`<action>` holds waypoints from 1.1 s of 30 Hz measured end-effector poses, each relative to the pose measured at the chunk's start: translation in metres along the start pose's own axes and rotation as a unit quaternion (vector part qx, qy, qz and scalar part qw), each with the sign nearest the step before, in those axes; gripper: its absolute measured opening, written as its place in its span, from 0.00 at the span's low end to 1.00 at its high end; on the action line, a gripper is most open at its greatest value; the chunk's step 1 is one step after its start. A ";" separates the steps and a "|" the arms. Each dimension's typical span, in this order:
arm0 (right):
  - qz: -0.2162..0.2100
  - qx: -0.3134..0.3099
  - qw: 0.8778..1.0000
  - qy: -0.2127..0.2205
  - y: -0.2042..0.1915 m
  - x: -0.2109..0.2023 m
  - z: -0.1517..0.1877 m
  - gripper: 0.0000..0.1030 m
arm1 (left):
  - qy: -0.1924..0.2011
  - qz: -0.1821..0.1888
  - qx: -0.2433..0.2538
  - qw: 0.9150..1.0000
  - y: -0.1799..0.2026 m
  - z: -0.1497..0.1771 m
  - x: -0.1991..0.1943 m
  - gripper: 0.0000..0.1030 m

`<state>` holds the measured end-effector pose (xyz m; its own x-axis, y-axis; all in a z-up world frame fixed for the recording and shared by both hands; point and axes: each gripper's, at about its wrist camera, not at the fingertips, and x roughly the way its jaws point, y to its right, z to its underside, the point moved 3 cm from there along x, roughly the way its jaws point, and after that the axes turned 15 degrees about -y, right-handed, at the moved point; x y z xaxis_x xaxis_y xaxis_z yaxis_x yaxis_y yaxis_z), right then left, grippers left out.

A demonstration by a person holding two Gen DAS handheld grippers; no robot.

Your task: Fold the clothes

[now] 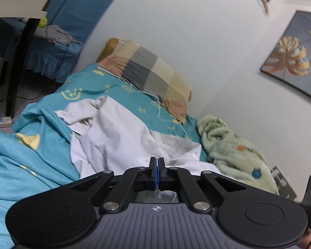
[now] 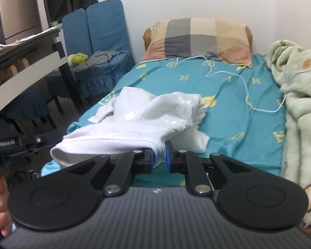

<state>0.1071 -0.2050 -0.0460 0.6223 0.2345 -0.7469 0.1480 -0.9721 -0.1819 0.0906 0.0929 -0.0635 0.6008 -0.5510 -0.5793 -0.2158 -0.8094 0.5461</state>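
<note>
Right tongs (image 2: 158,157) pinch a white garment (image 2: 134,122) over the teal bedsheet (image 2: 228,95); left tongs (image 1: 156,167) closed, empty.

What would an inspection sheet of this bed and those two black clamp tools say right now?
Surface: bed with teal patterned sheet, wrinkled.
Job's things: white garment, crumpled, one edge lifted off the sheet.
Clutter: checked pillow at the head; green fleece blanket bunched along the wall side.
Grippers: right gripper clamped on the garment's ribbed edge; left gripper closed, whether cloth is pinched cannot be told.
Cables: thin pale blue cord trailing over the sheet and blanket.
Surroundings: blue covered chair holding grey clothes; table; framed leaf picture.
</note>
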 end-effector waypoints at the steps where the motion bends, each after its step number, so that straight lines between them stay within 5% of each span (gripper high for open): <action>1: 0.004 -0.001 1.000 0.003 0.003 -0.001 0.000 0.14 | -0.003 -0.002 0.004 1.000 0.001 0.001 0.003 0.01; 7: -0.056 0.048 0.997 0.028 0.013 0.011 0.005 0.14 | -0.010 -0.007 0.001 1.000 -0.010 0.001 0.013 0.04; 12: -0.104 0.055 0.992 0.047 0.013 0.007 -0.001 0.14 | -0.008 0.011 0.041 0.999 0.003 0.006 0.008 0.26; 15: -0.126 0.068 0.989 0.043 0.016 0.007 0.000 0.14 | -0.008 0.021 0.097 0.995 0.025 0.014 0.007 0.49; 20: -0.149 0.088 0.984 0.036 0.029 0.008 0.003 0.14 | -0.009 -0.040 0.212 0.976 0.068 0.043 0.023 0.81; 23: -0.162 0.104 0.981 0.033 0.036 0.009 0.004 0.14 | -0.024 -0.106 0.255 0.961 0.079 0.056 0.046 0.79; 25: -0.164 0.109 0.980 0.034 0.041 0.010 0.004 0.14 | -0.038 -0.142 0.235 0.961 0.074 0.058 0.062 0.71; 27: -0.161 0.112 0.980 0.035 0.045 0.011 0.005 0.14 | -0.046 -0.163 0.194 0.966 0.060 0.055 0.069 0.62; 29: -0.154 0.112 0.981 0.032 0.047 0.015 0.006 0.14 | -0.046 -0.175 0.135 0.974 0.043 0.047 0.067 0.40; 31: -0.144 0.109 0.983 0.023 0.049 0.021 0.007 0.14 | -0.031 -0.165 0.079 0.983 0.026 0.038 0.057 0.21; 33: -0.139 0.106 0.985 0.005 0.049 0.030 0.009 0.14 | 0.001 -0.139 0.049 0.989 0.020 0.027 0.039 0.14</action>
<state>0.1261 -0.2457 -0.0830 0.5880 0.4899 -0.6437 0.1504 -0.8481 -0.5081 0.0885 0.0502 -0.0916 0.6487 -0.3048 -0.6973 -0.1166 -0.9453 0.3047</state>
